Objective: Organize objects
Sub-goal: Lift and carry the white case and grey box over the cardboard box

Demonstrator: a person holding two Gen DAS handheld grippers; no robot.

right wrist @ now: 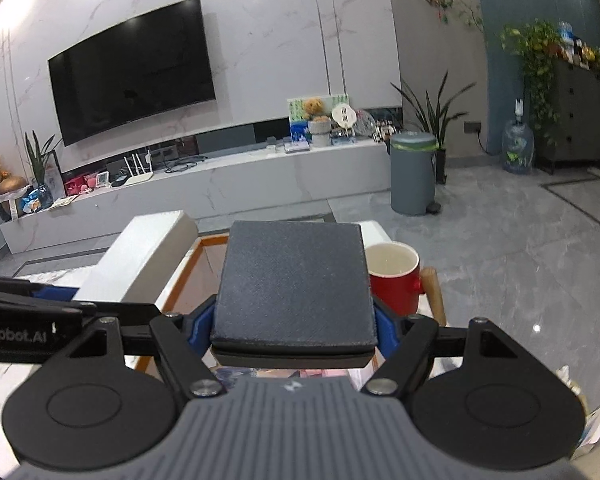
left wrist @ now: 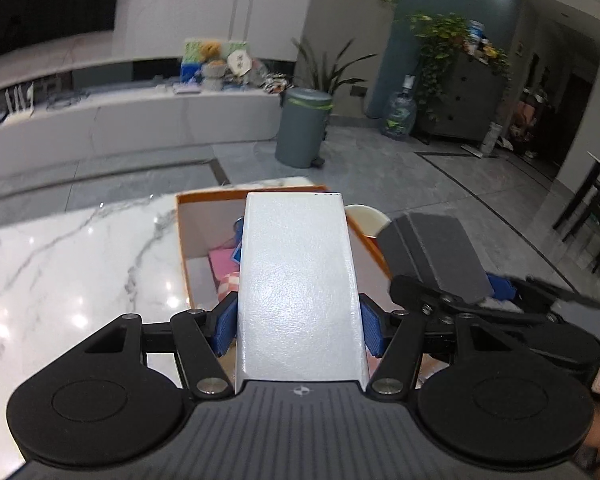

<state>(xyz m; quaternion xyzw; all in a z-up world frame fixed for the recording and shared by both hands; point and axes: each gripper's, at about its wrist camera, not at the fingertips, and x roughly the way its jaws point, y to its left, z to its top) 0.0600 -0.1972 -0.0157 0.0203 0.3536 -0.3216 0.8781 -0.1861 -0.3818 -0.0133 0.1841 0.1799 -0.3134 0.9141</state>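
Note:
My left gripper (left wrist: 298, 328) is shut on a long white box (left wrist: 298, 276), its blue pads (left wrist: 226, 326) pressing both long sides. The box hangs over an open orange-rimmed cardboard box (left wrist: 188, 240) that holds pink and blue items (left wrist: 224, 264). My right gripper (right wrist: 294, 326) is shut on a flat dark grey square case (right wrist: 294, 284). That case (left wrist: 432, 256) also shows at the right of the left wrist view. The white box (right wrist: 140, 260) appears left of it in the right wrist view, above the orange-rimmed box (right wrist: 188, 276).
A red mug (right wrist: 394, 280) with a wooden handle stands right of the orange-rimmed box on the white marble table (left wrist: 60, 272). Beyond the table edge are a grey floor, a grey bin (right wrist: 414, 172), a TV bench and dark chairs (left wrist: 596, 208).

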